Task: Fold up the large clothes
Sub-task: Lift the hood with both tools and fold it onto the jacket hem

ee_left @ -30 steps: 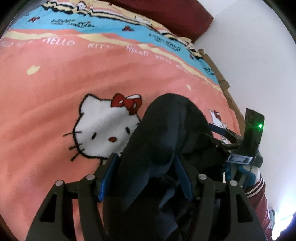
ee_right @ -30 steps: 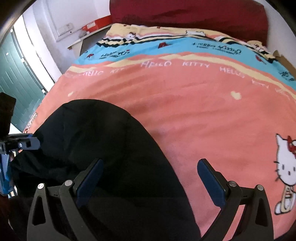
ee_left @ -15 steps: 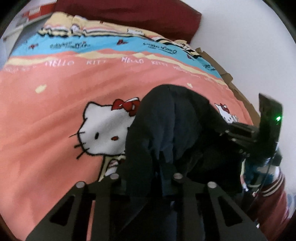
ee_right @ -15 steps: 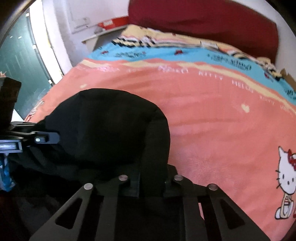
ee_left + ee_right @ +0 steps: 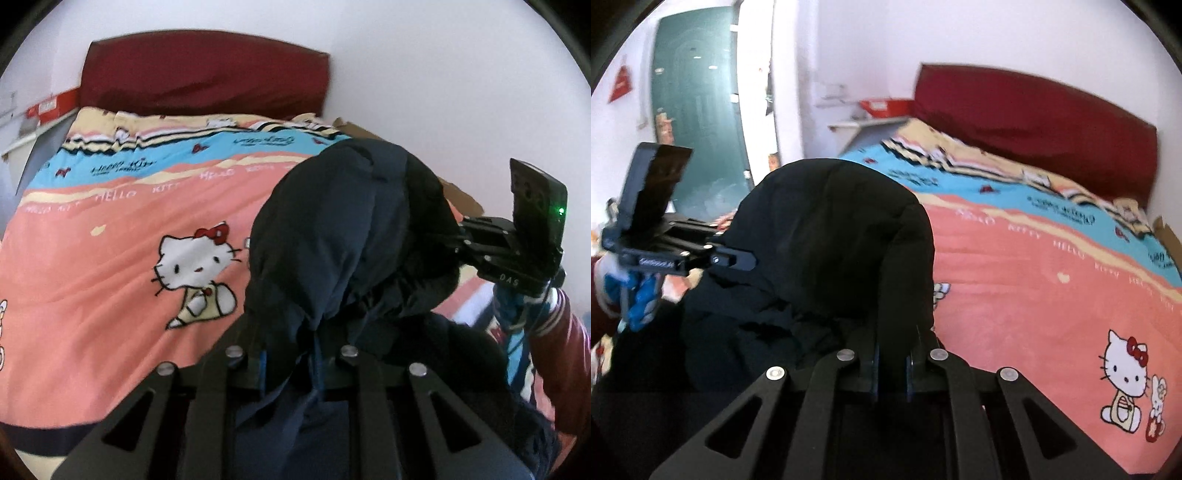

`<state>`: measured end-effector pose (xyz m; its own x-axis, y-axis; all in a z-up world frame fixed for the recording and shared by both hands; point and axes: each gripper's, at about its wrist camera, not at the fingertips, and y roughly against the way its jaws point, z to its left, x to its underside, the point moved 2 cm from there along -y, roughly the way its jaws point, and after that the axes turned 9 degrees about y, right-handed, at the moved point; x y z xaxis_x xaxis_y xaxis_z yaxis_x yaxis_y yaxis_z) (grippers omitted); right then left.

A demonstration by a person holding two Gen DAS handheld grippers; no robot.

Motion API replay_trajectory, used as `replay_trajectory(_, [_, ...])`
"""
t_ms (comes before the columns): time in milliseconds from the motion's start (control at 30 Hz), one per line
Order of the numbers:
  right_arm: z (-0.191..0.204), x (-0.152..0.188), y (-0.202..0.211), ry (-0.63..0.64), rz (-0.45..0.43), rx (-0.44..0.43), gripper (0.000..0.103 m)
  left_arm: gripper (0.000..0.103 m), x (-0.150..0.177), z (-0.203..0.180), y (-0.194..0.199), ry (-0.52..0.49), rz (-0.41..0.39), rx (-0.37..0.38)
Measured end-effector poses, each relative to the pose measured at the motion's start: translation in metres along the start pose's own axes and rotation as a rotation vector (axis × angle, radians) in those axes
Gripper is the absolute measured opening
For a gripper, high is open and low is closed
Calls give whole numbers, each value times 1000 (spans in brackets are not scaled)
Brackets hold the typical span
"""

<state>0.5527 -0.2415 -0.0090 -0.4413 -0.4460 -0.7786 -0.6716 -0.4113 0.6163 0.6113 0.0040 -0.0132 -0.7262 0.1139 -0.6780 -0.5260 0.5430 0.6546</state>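
Note:
A large dark navy garment (image 5: pixel 343 236) hangs bunched between my two grippers, lifted above the bed. My left gripper (image 5: pixel 291 363) is shut on a fold of it at the bottom of the left wrist view. My right gripper (image 5: pixel 892 365) is shut on another fold of the same garment (image 5: pixel 831 236). The right gripper's body shows at the right of the left wrist view (image 5: pixel 517 240), and the left gripper's body shows at the left of the right wrist view (image 5: pixel 665 243). The fingertips are hidden in cloth.
The bed carries a pink and blue Hello Kitty blanket (image 5: pixel 110 258), also in the right wrist view (image 5: pixel 1052 295). A dark red headboard (image 5: pixel 207 70) stands against the white wall. A green door (image 5: pixel 698 110) and a shelf with a red box (image 5: pixel 882 107) lie at the left.
Both grippers have closed on the garment and lifted it up off the blanket. The views have tilted upward, showing the headboard, wall and door.

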Motion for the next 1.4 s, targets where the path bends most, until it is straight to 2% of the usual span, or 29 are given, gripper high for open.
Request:
replay_trajectory(367, [50, 53, 63, 74, -59, -75, 9, 15, 76, -41, 50, -103, -42, 29])
replay_trajectory(633, [80, 94, 71, 62, -43, -138, 9, 13, 121, -45, 63, -96, -45, 50])
replay_trajectory(900, [96, 114, 85, 54, -54, -188, 10, 12, 154, -51, 79, -101, -38, 86])
replay_trajectory(1167, [112, 141, 80, 18, -18, -220, 10, 12, 183, -53, 65, -122, 5, 84])
replay_trajectory(1300, [114, 153, 58, 20, 39, -222, 10, 12, 189, -47, 45, -113, 48, 81])
replay_trajectory(1400, [113, 153, 53, 19, 56, -230, 10, 12, 191, -50, 52, -113, 40, 80])
